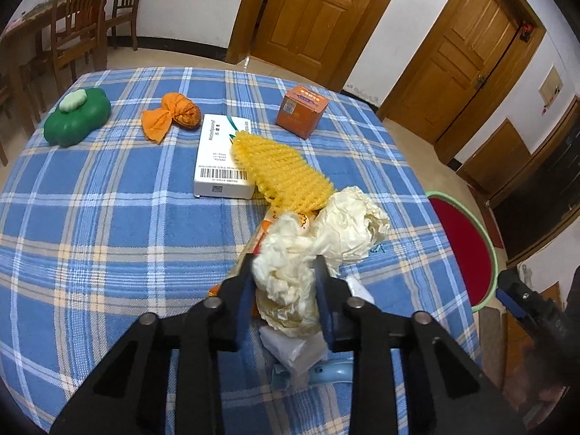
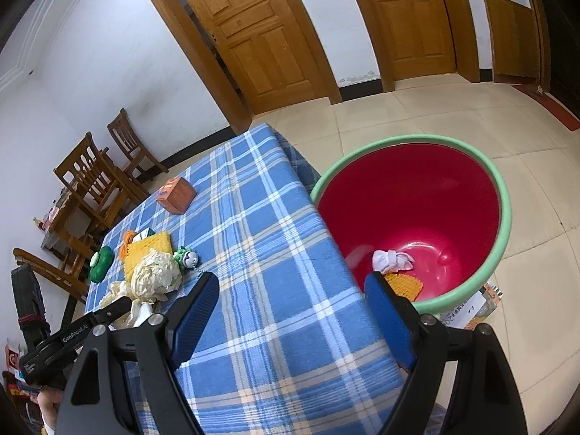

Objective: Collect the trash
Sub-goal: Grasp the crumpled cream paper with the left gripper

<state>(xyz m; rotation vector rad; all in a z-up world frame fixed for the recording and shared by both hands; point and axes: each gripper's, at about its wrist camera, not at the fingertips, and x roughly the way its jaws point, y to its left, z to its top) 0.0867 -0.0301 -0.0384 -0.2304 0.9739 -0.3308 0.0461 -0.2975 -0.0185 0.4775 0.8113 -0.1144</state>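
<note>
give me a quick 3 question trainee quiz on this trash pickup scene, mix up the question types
1. True or false: the left gripper has its fingers closed on the crumpled cream paper.
2. Multiple choice: what already lies in the red bin? A) the green clover-shaped container B) a white wad and an orange net piece C) nothing
3. Short answer: what is the yellow foam net partly lying on?

Key
1. True. The paper sits pinched between the fingers.
2. B. The white wad and orange net piece lie at the bottom.
3. The white box with a barcode.
</note>
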